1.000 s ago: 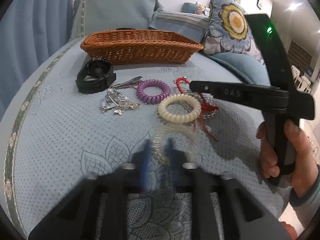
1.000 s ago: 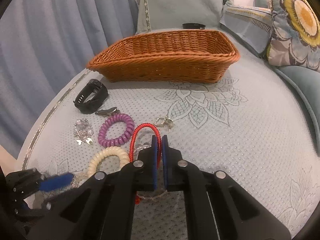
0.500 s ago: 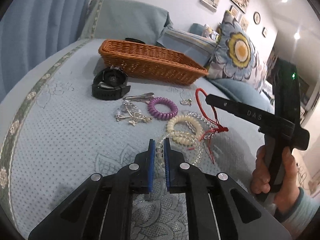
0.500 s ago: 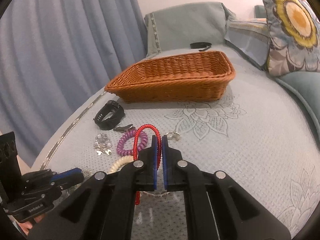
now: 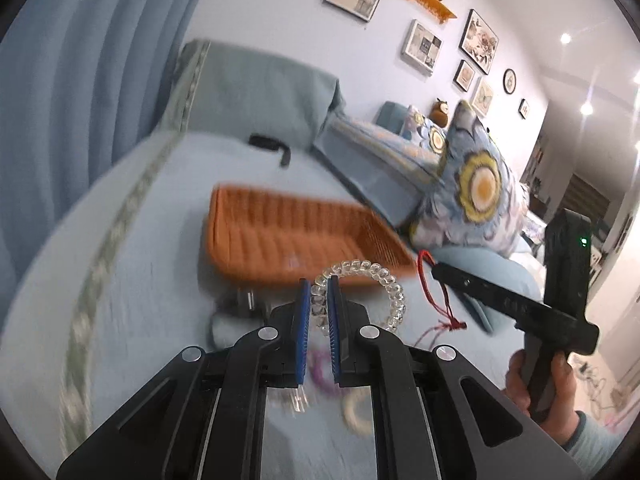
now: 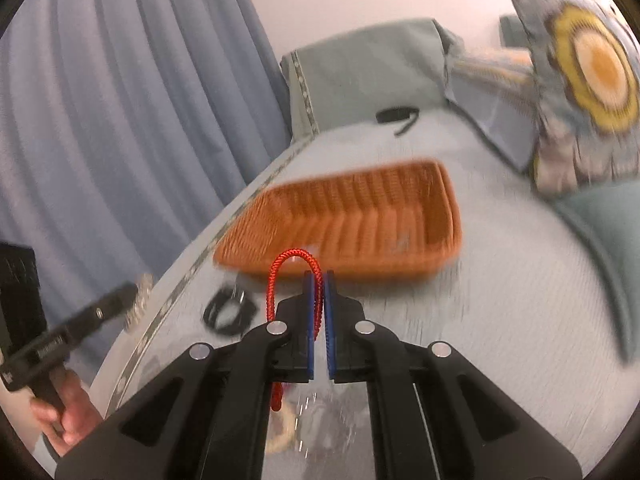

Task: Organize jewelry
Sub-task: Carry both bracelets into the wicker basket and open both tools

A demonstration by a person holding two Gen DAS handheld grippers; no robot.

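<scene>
My left gripper (image 5: 319, 286) is shut on a clear coil bracelet (image 5: 376, 276), which hangs in the air in front of the orange wicker basket (image 5: 288, 236). My right gripper (image 6: 319, 280) is shut on a red cord bracelet (image 6: 280, 276), whose loop arches up to the left of the pads. In the left wrist view the right gripper (image 5: 438, 270) holds the red cord (image 5: 430, 284) at the right. In the right wrist view the left gripper (image 6: 130, 292) carries the clear coil (image 6: 140, 300) at the left. The basket (image 6: 360, 220) lies ahead of both, blurred.
A black watch (image 6: 228, 314), a cream coil (image 5: 356, 408) and a purple coil (image 5: 320, 368) lie on the blue bedspread below the grippers. A flowered pillow (image 5: 476, 188) stands at the right, blue curtains (image 6: 120, 100) at the left. A small black band (image 6: 396, 116) lies beyond the basket.
Both grippers have risen off the bedspread with their bracelets and tipped toward the basket. The clear coil, which lay on the cloth, now hangs in the left gripper.
</scene>
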